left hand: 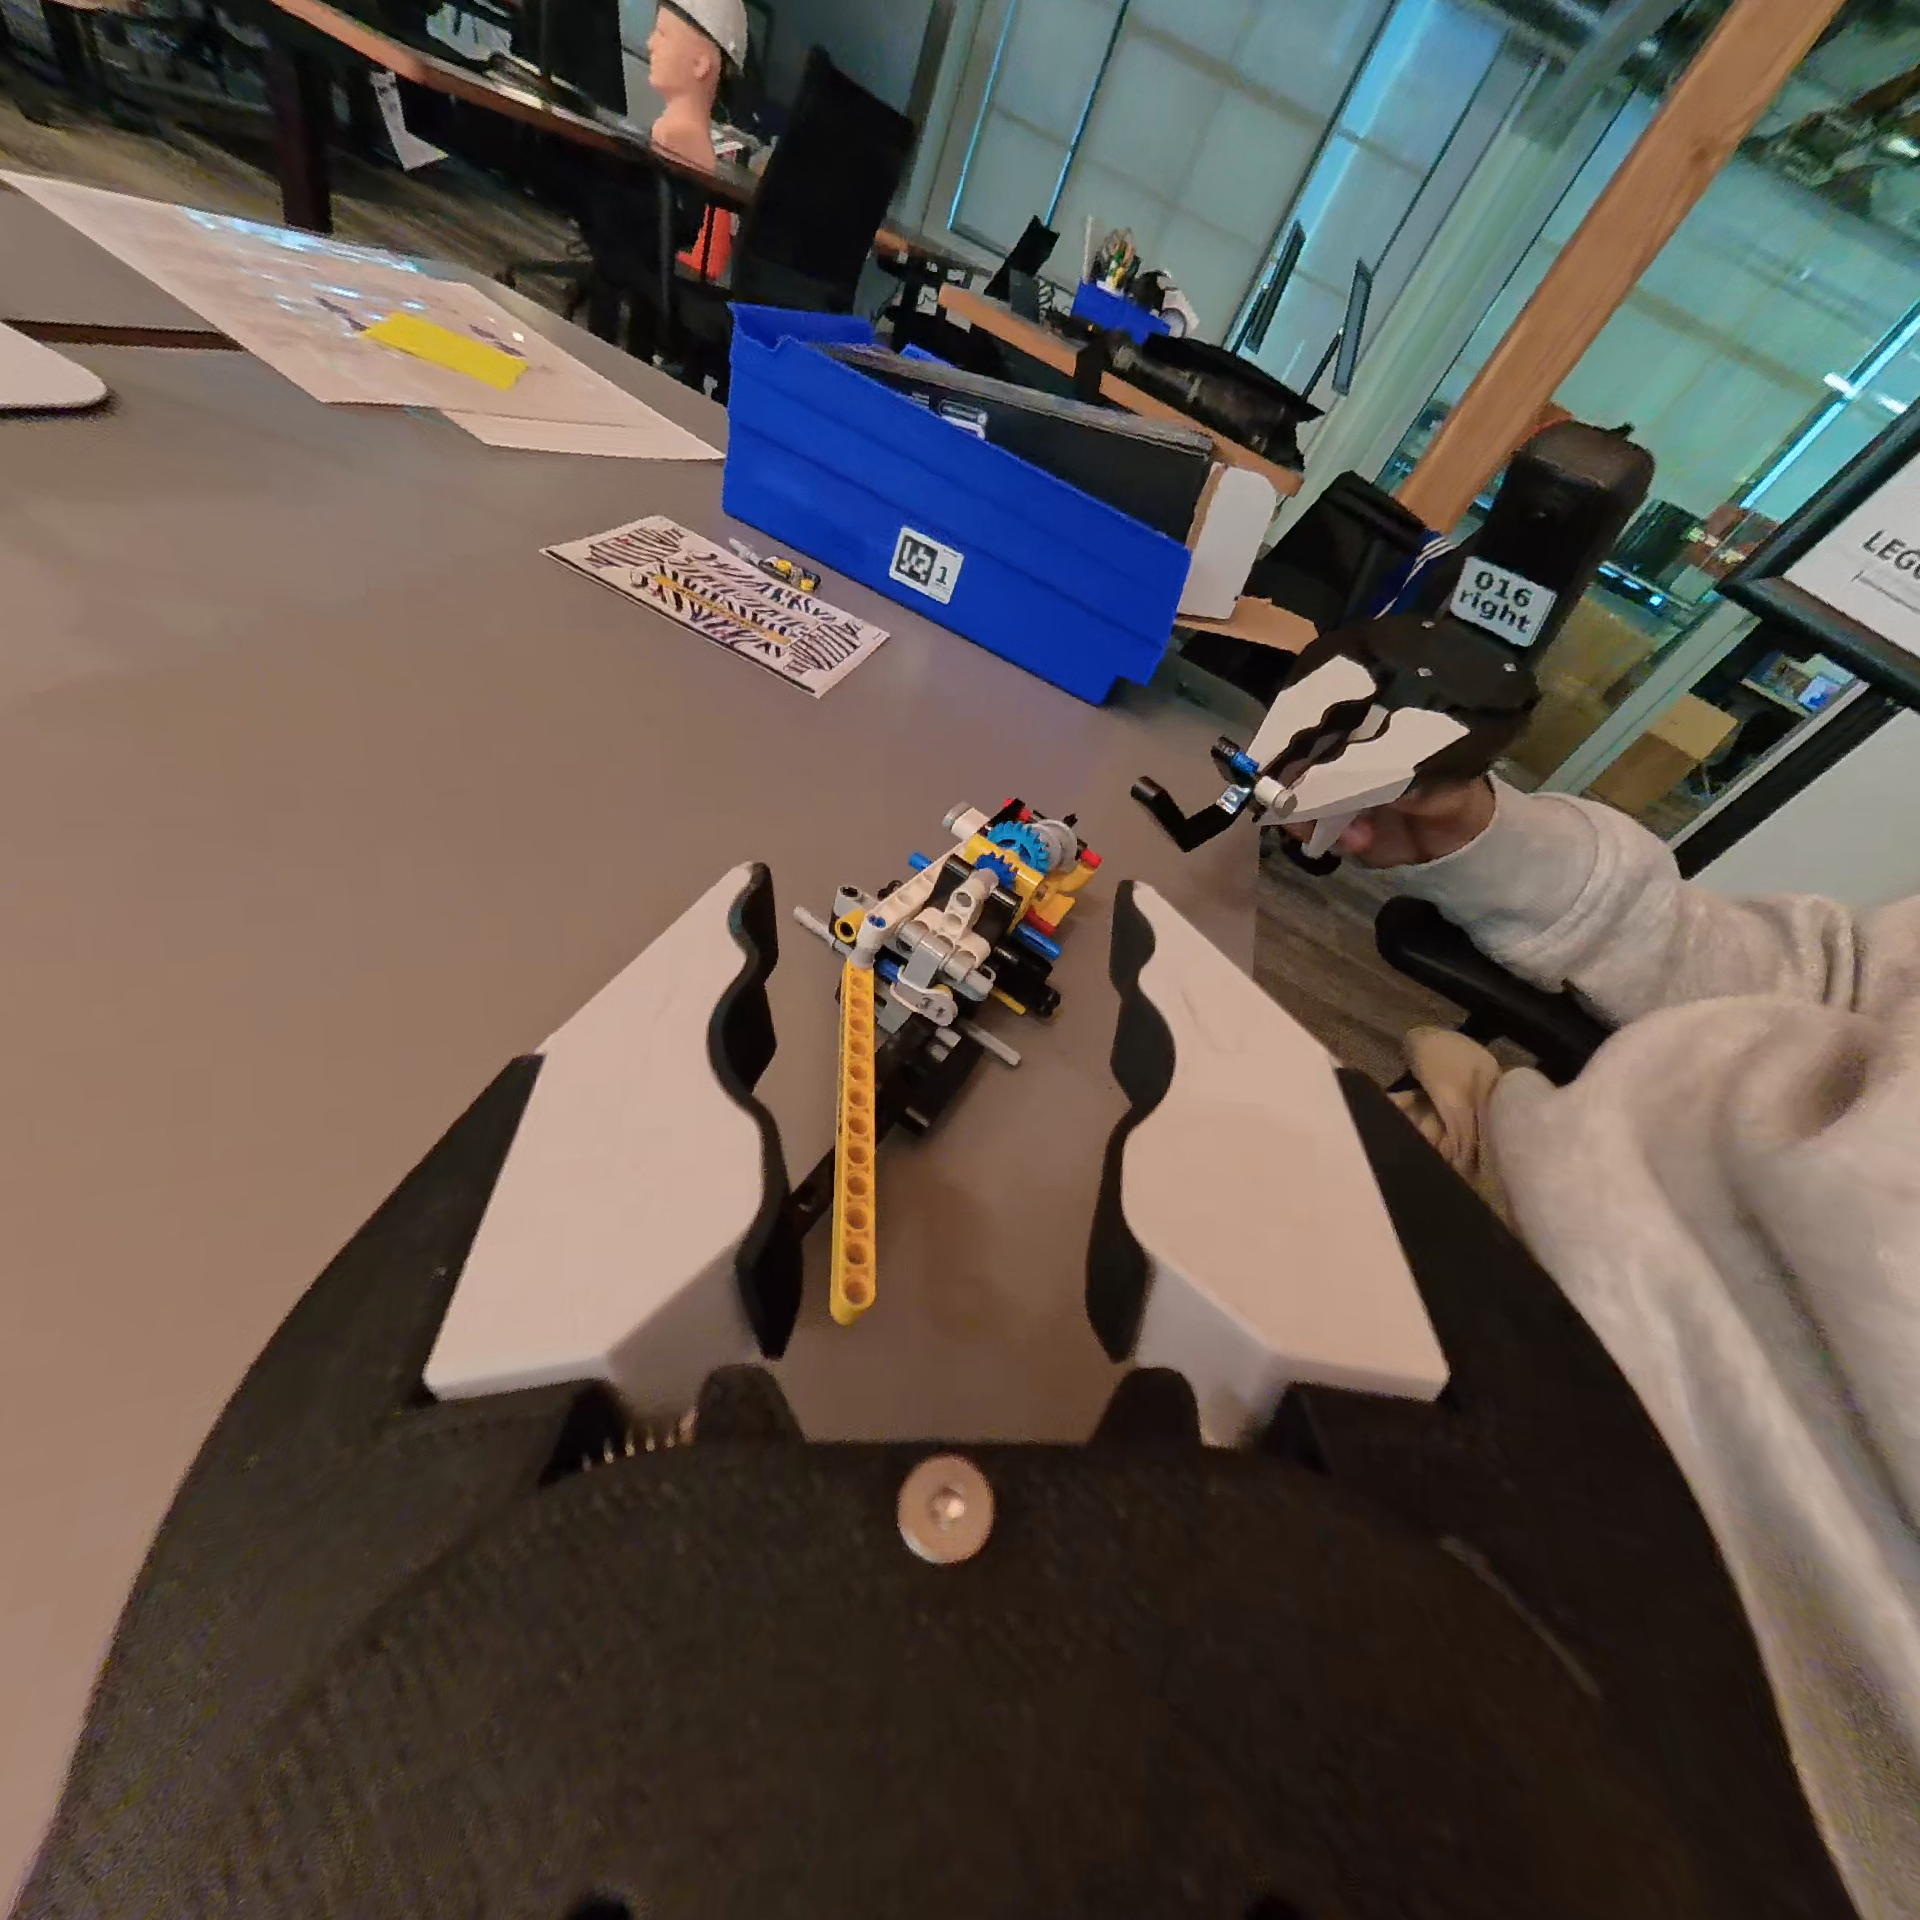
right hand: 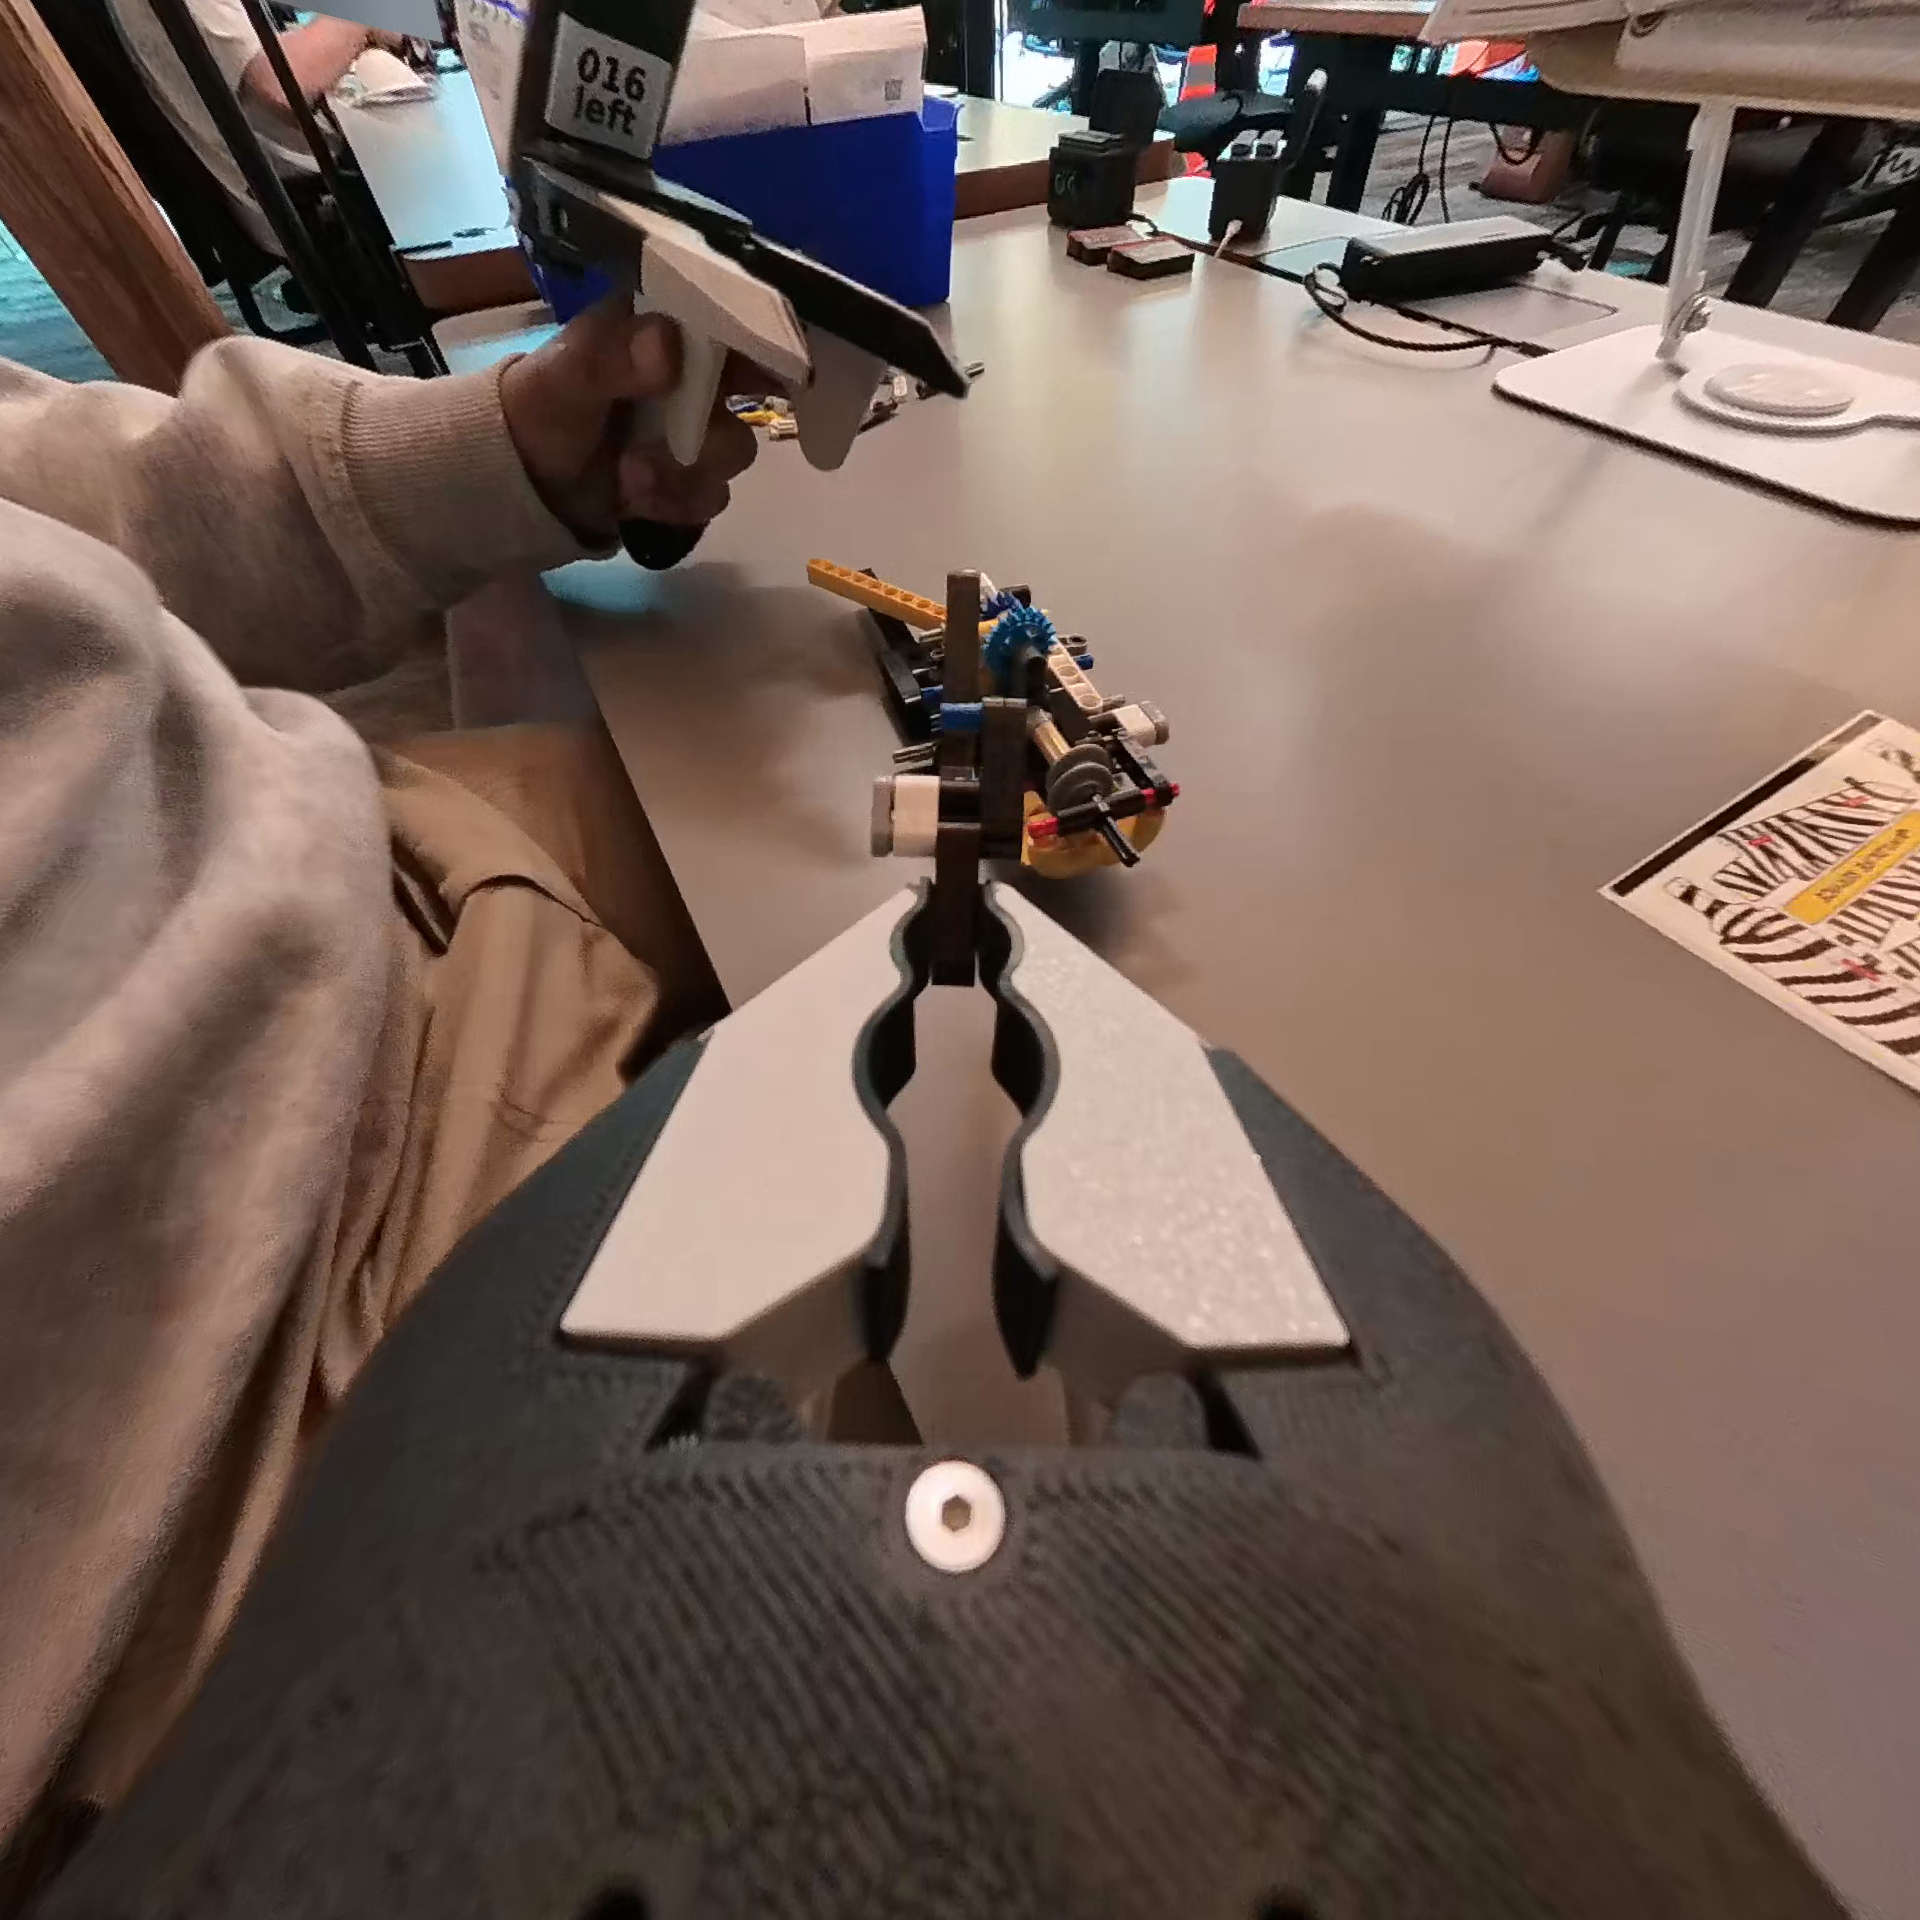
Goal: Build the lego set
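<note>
Your left claw (left hand: 940, 904) is hanging spread wide above the grey tabletop (left hand: 312, 831), gripping nothing, with the half-built lego model (left hand: 956, 935) lying between and just beyond its fingertips. Your right claw (right hand: 951, 914) is pinching a small black lego piece (right hand: 961, 790) at its tips; that piece is carrying a blue pin and a white connector, and it is being held in the air off the tabletop's near edge, well apart from the model in the left wrist view. A long yellow beam (left hand: 854, 1132) is sticking out of the model toward your left claw, and a blue gear (right hand: 1018, 634) is sitting on top of it. Farther back, a striped sticker sheet (left hand: 717, 608) is lying flat beside a blue bin (left hand: 935, 520), with a few small loose parts resting on the sheet's far edge
</note>
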The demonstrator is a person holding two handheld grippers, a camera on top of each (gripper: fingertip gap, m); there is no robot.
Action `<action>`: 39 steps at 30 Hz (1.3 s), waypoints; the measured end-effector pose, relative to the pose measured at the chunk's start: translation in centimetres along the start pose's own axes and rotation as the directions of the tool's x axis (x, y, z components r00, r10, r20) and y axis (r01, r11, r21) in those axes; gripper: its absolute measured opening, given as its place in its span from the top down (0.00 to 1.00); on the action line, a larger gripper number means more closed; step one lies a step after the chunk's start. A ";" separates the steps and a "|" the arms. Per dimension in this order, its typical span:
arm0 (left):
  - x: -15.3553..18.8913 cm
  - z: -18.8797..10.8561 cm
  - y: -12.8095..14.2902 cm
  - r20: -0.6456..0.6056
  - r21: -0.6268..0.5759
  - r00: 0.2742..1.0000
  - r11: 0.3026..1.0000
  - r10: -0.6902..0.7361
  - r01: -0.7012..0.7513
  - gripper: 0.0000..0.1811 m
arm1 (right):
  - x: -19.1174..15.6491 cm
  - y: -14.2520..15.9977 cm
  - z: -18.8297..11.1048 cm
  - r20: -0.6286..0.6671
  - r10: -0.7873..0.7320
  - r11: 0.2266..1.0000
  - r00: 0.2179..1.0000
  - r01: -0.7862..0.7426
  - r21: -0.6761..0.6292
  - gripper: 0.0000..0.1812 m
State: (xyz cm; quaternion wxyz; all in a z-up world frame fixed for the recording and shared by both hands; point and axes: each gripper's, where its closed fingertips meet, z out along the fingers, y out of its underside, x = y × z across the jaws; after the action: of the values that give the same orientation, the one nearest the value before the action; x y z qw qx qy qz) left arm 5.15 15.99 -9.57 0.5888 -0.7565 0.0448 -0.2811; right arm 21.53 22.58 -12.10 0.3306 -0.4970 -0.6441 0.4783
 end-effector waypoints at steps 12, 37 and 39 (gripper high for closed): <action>-0.9 0.3 -0.1 0.021 0.023 1.000 1.000 -0.009 0.009 0.65 | -0.1 0.1 0.6 0.124 0.075 0.996 0.989 -0.079 0.033 0.97; -2.6 0.2 -1.9 0.014 0.206 0.995 0.974 -0.098 0.094 0.64 | -1.9 1.4 4.2 0.195 -0.106 0.973 0.975 0.142 -0.183 0.96; -2.8 0.1 -2.0 0.021 0.216 0.994 0.972 -0.103 0.096 0.64 | -1.4 1.0 3.6 0.207 -0.058 0.987 0.977 0.087 -0.135 0.97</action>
State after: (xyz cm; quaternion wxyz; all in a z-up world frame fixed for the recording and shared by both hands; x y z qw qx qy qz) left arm 2.37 17.82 -8.76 0.6527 -0.6943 -0.0330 -0.3014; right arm 18.98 20.29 -14.12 0.2440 -0.4442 -0.7248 0.4667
